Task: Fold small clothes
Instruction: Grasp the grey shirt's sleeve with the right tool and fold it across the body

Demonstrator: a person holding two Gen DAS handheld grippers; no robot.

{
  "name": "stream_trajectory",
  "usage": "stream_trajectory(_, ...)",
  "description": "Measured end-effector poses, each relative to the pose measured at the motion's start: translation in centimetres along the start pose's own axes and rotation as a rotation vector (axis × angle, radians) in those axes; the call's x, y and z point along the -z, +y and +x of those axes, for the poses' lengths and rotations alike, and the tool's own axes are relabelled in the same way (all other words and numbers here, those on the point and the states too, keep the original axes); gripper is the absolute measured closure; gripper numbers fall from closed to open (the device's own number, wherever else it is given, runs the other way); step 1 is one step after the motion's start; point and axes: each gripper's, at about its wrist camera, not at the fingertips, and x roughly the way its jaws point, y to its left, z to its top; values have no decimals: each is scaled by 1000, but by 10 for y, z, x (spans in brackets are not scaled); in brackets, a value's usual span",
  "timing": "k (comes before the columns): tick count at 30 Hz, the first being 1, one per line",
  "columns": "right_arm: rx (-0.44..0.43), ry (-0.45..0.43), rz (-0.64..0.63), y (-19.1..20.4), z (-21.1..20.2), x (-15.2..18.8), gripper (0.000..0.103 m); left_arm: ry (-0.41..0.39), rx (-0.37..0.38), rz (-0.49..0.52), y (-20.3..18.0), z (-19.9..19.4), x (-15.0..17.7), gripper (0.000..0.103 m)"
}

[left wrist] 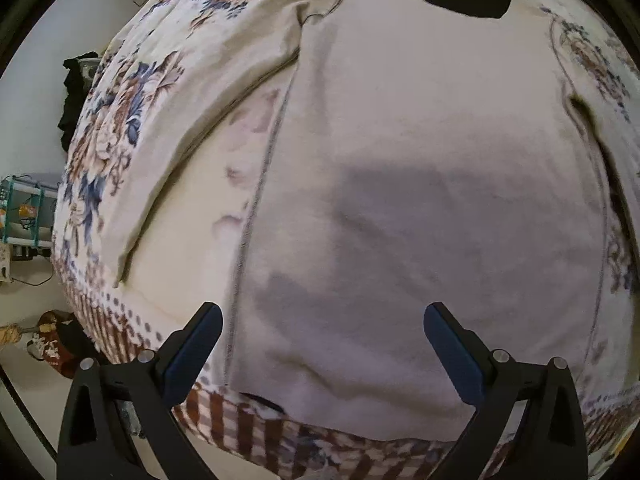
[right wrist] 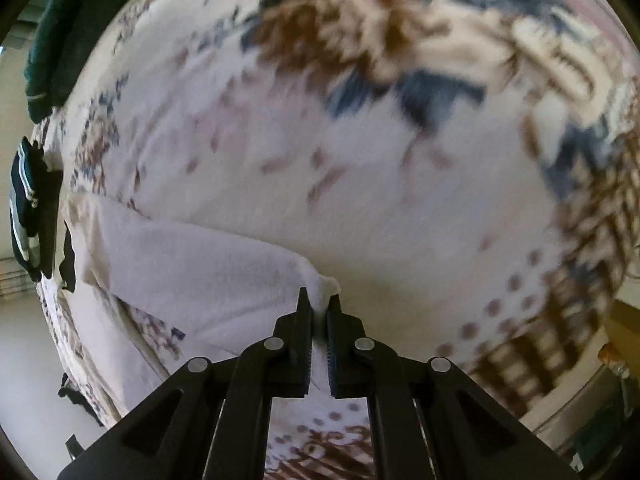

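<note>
A cream sweatshirt (left wrist: 400, 152) lies spread flat on a floral bed cover (left wrist: 120, 128), with a dark label at its neckline near the top and its left sleeve (left wrist: 200, 120) stretched out to the left. My left gripper (left wrist: 322, 316) is open and empty, hovering just above the shirt's lower body near the hem. In the right wrist view my right gripper (right wrist: 319, 300) is shut on a pinched edge of the cream shirt (right wrist: 192, 264), lifted off the bed cover (right wrist: 320, 140). The view is motion-blurred.
Dark garments (right wrist: 28, 200) lie at the bed's left edge in the right wrist view, and a dark green cloth (right wrist: 48, 48) hangs farther back. A teal shelf rack (left wrist: 24, 212) and dark clothes (left wrist: 76, 92) stand beyond the bed. The bed's near edge (left wrist: 300, 440) runs below my left fingers.
</note>
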Motion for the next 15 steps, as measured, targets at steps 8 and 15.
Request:
stream_trajectory(8,9,62,38,-13,25,-8,67,-1,34,8,-3,-4,-2,0)
stream_trajectory(15,-123,117,212,-37,61,4,43,22,1,-24,28,7,6,0)
